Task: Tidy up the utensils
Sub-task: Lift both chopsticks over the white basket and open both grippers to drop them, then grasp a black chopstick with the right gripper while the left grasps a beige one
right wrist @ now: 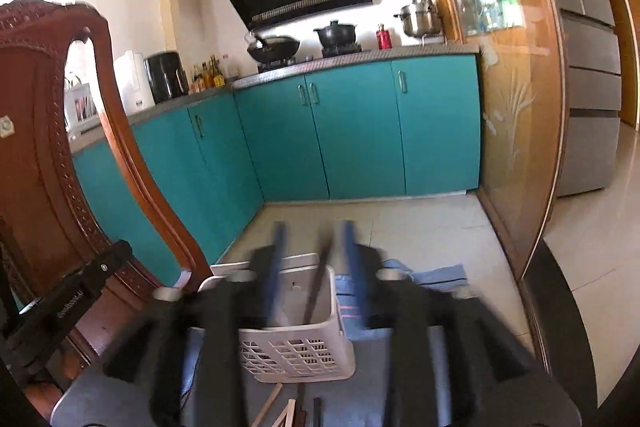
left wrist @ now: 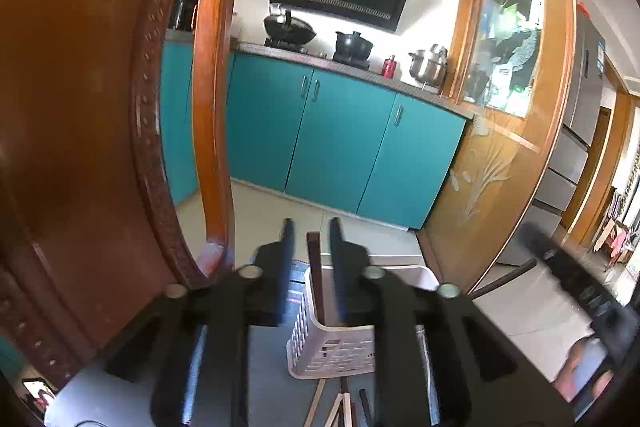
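A white slotted plastic basket (left wrist: 320, 347) stands on the grey table, also in the right wrist view (right wrist: 296, 351). A dark chopstick (left wrist: 316, 275) stands in it, leaning on its wall; it also shows in the right wrist view (right wrist: 316, 287). Several loose chopsticks, pale and dark, (left wrist: 340, 403) lie on the table in front of the basket, also in the right wrist view (right wrist: 288, 411). My left gripper (left wrist: 311, 231) is open and empty, held above the basket. My right gripper (right wrist: 314, 231) is open and empty, above the basket, blurred by motion.
A carved wooden chair back (left wrist: 100, 147) stands close on the left, also in the right wrist view (right wrist: 44, 155). A blue cloth (right wrist: 424, 275) lies behind the basket. Teal kitchen cabinets (left wrist: 340, 143) and a wooden glass partition (left wrist: 500, 147) are beyond the table.
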Demonstrator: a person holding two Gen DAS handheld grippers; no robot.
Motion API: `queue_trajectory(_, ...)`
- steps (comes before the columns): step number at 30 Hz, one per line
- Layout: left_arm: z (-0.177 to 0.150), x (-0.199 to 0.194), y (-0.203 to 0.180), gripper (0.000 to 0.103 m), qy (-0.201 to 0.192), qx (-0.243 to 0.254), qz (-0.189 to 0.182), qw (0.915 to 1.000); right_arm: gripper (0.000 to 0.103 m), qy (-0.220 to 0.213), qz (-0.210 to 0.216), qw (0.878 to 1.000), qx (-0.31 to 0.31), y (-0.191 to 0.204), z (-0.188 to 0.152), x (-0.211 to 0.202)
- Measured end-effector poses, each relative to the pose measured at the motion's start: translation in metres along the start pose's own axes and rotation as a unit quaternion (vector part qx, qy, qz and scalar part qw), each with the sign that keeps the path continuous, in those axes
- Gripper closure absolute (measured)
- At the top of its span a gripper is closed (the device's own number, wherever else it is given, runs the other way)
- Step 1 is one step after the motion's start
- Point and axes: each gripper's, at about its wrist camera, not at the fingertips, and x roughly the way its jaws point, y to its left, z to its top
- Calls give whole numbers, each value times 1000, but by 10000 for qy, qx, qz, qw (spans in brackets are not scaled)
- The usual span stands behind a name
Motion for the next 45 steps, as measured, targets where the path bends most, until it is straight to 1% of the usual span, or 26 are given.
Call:
queue_trajectory(1, 0, -8, 1, 78, -58, 50, -9, 10000, 51, -180, -34, 9998, -21, -3, 1, -14)
queue_trajectory(5, -11, -35, 5, 78, -152, 279, -60, 9995, 51, -562, -233, 9980, -196, -15, -4, -48)
queue_trajectory(7, -20, -41, 6, 78, -39, 420, -63, 9991, 51, -521, -218, 9983, -172, -23, -17, -55)
queue_trajectory(8, -26, -40, 4, 78, 125, 544, -12, 9984, 51, -410, -175, 9989, -169, -26, -22, -53)
queue_trajectory(9, -31, -37, 4, 78, 272, 640, 11, 9976, 52, -160, -133, 9996, -199, -28, -31, -47)
queue_trajectory(10, -40, -30, 3, 78, 596, 737, -12, 9955, 55, 95, -141, 9996, -241, -28, -37, -40)
queue_trajectory(11, -44, -23, 3, 77, 822, 765, -62, 9937, 55, 706, -116, 9968, -366, -26, -49, -21)
queue_trajectory(12, -52, -15, 3, 78, 1146, 799, -128, 9901, 56, 1285, -12, 9904, -509, -23, -59, -3)
queue_trajectory(13, -59, -6, 2, 77, 1450, 831, -141, 9858, 60, 1819, 104, 9813, -613, -20, -73, 14)
queue_trajectory(14, -65, 0, 2, 78, 1678, 874, -125, 9819, 61, 2400, 131, 9681, -711, -17, -91, 34)
queue_trajectory(15, -73, 8, 1, 77, 1949, 932, -94, 9763, 61, 2915, 66, 9534, -772, -14, -109, 51)
queue_trajectory(16, -78, 13, 2, 77, 2120, 958, -62, 9725, 62, 3217, 35, 9437, -769, -13, -122, 62)
queue_trajectory(17, -86, 21, 2, 77, 2349, 967, -15, 9672, 64, 3614, 54, 9296, -715, -12, -141, 75)
queue_trajectory(19, -97, 32, 4, 77, 2667, 947, 65, 9591, 66, 3932, 80, 9161, -777, -7, -159, 86)
queue_trajectory(21, -107, 35, 9, 75, 2832, 976, 189, 9539, 66, 4023, 96, 9108, -926, 1, -166, 90)
queue_trajectory(22, -109, 37, 9, 73, 2861, 985, 220, 9529, 66, 4087, 68, 9072, -1001, 4, -171, 91)
queue_trajectory(24, -113, 38, 9, 65, 2928, 1004, 269, 9505, 66, 4170, 2, 9028, -1055, 5, -177, 95)
queue_trajectory(26, -113, 42, 7, 62, 2973, 1018, 288, 9489, 67, 4227, -40, 8999, -1076, 5, -183, 99)
queue_trajectory(29, -117, 43, 11, 56, 3035, 1026, 322, 9468, 72, 4192, -48, 9010, -1117, 6, -186, 99)
queue_trajectory(31, -120, 43, 13, 56, 3081, 1033, 332, 9451, 75, 4175, -63, 9011, -1167, 7, -187, 99)
queue_trajectory(32, -119, 44, 12, 56, 3119, 1044, 329, 9438, 86, 4174, -66, 9012, -1167, 6, -187, 99)
queue_trajectory(33, -119, 45, 12, 56, 3146, 1053, 323, 9428, 94, 4185, -71, 9009, -1151, 6, -187, 99)
queue_trajectory(36, -124, 47, 11, 56, 3221, 1106, 305, 9397, 96, 4162, -214, 9028, -1060, -4, -183, 100)
queue_trajectory(38, -127, 50, 10, 55, 3275, 1153, 297, 9373, 97, 4096, -345, 9072, -894, -14, -175, 100)
queue_trajectory(40, -131, 52, 8, 54, 3337, 1181, 258, 9349, 97, 4049, -322, 9113, -670, -26, -167, 98)
queue_trajectory(45, -145, 62, -2, 54, 3556, 1309, 139, 9253, 96, 3997, -336, 9159, -180, -53, -159, 96)
